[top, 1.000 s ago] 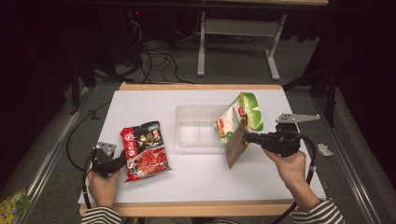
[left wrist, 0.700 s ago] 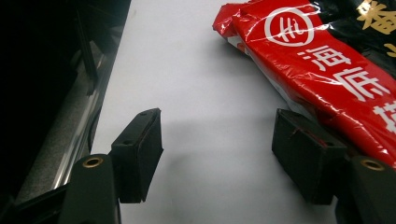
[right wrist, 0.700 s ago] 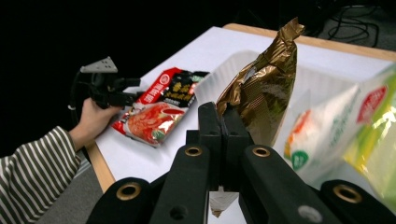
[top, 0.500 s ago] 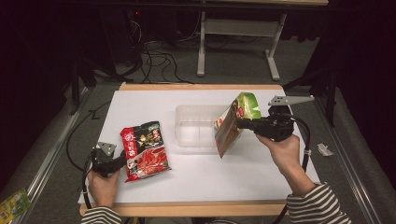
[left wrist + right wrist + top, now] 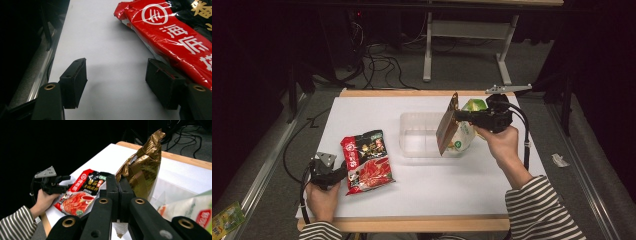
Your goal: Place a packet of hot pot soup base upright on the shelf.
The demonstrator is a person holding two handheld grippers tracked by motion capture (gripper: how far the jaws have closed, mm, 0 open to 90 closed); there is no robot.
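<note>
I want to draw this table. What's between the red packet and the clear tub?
Nothing: in the high view only bare white table lies between the red packet and the clear tub.

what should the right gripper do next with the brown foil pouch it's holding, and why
Probably carry it a little further left and lower it into the clear plastic tub. The right gripper is shut on the brown foil pouch, which hangs above the tub's right end beside the green and white packet. The left gripper rests open by the red and black sauce packet.
</note>
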